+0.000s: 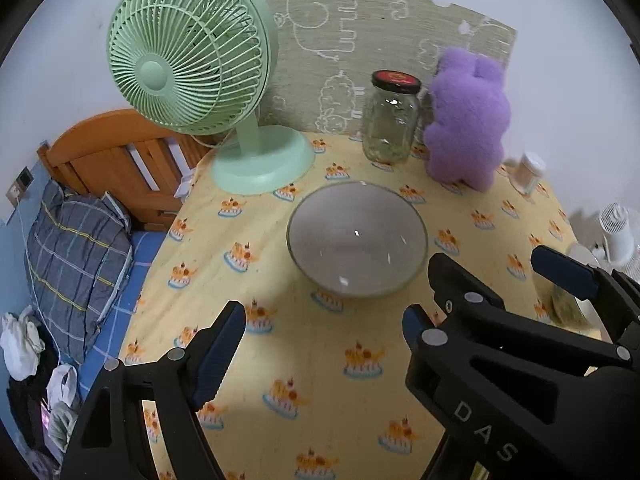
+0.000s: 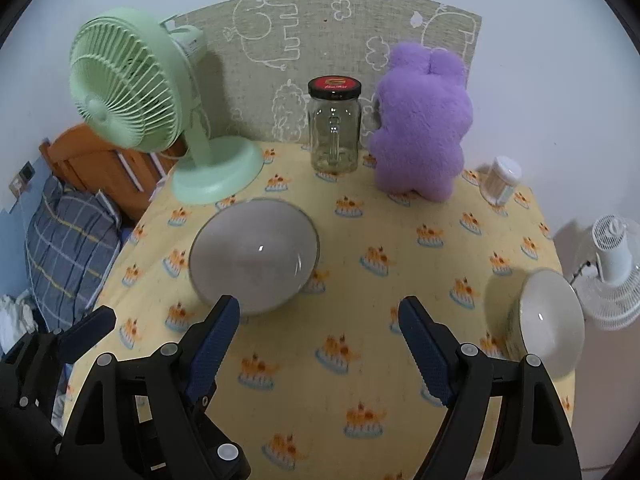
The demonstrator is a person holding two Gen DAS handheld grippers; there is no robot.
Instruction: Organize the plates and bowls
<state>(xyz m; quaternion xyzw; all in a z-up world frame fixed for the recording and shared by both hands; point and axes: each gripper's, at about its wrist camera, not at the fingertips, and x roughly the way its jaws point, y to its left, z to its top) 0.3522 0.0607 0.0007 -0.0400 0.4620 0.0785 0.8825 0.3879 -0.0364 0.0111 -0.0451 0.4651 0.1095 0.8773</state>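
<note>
Left wrist view: grey glass bowl (image 1: 357, 240) upright, empty.

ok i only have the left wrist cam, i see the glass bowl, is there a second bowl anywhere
Observer: Yes, a white bowl sits near the right edge of the table, to the right of the right gripper.
Operator: anything in it
Observer: No, it looks empty.
Operator: is the right gripper on it yet
Observer: No, its jaws stand open with nothing between them, and the white bowl lies off to the side of them.
</note>
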